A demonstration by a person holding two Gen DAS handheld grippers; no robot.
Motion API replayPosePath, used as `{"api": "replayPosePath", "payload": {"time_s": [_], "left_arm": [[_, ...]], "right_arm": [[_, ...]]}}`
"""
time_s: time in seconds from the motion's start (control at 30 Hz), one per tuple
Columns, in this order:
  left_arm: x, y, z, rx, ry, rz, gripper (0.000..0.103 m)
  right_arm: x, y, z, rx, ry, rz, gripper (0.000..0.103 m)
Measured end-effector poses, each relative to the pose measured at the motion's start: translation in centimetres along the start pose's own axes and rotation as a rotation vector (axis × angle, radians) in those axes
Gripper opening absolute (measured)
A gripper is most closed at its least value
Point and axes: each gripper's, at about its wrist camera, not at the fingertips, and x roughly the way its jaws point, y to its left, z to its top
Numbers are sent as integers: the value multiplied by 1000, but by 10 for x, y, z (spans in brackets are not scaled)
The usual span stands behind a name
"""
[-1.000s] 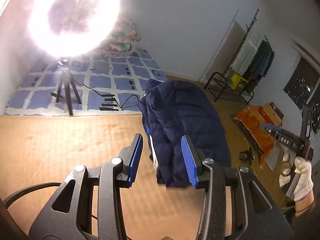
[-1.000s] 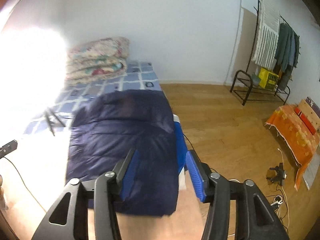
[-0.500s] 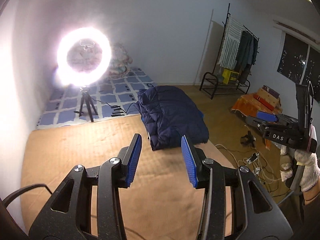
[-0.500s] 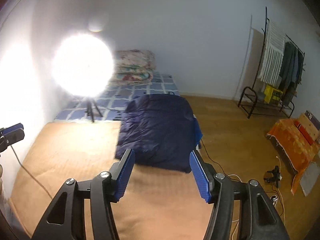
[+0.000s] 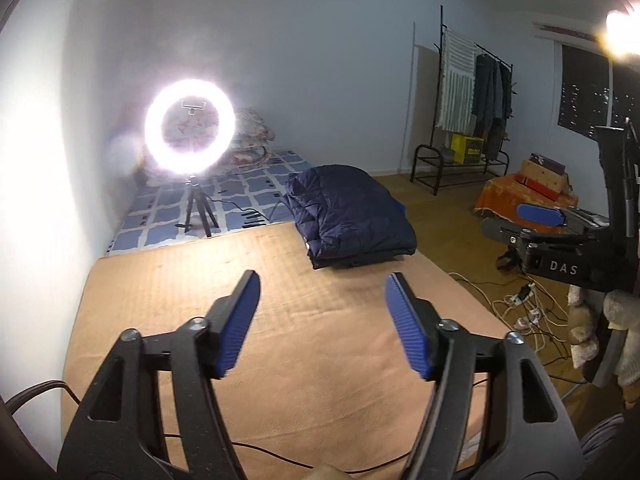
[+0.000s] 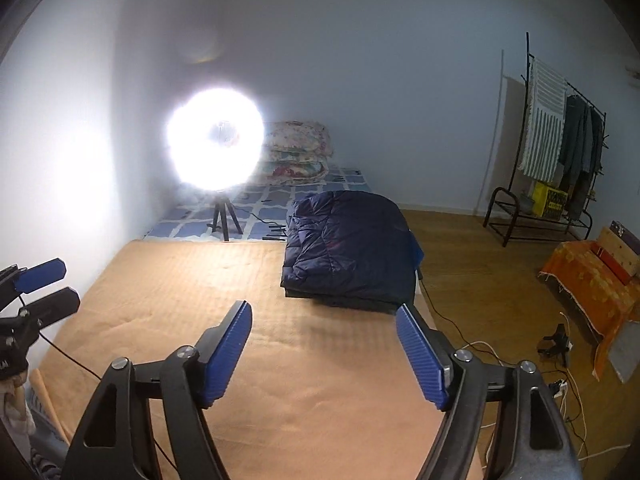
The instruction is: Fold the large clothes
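A navy padded jacket (image 5: 349, 216) (image 6: 350, 246) lies folded into a thick rectangle at the far right corner of the tan blanket (image 5: 280, 344) (image 6: 304, 360). My left gripper (image 5: 322, 280) hovers well back from it over the blanket, its blue-padded jaws opening with nothing between them. My right gripper (image 6: 323, 310) also hangs back from the jacket, jaws opening and empty. The right gripper (image 5: 540, 216) shows again at the right edge of the left wrist view, and the left gripper (image 6: 44, 284) at the left edge of the right wrist view.
A bright ring light on a tripod (image 5: 188, 132) (image 6: 216, 140) stands on a blue-checked mat (image 5: 180, 220) beyond the blanket, with folded quilts (image 6: 298, 148) behind it. A clothes rack (image 5: 472, 112), an orange-covered pile (image 6: 592, 276) and floor cables (image 5: 520, 308) sit to the right.
Both grippers pulled back and up from the folded jacket, which now lies far ahead on the blanket. Both sets of jaws spread wider.
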Motion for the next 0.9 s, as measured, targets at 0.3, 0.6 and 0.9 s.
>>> {"api": "replayPosePath", "payload": {"time_s": [0.3,0.6,0.9], "left_arm": [[2,0,-20,-2,-16,15,91],[-7,-7,-26,12,-54,59,103],[1,-9,-38,29,-28,134,103]], "right_arm": [[-4,4,-19,-29,-51,-69,97],[-5,3,-31,-10,-90,-123,103],[0,-1,-40,36,-106,-143,103]]}}
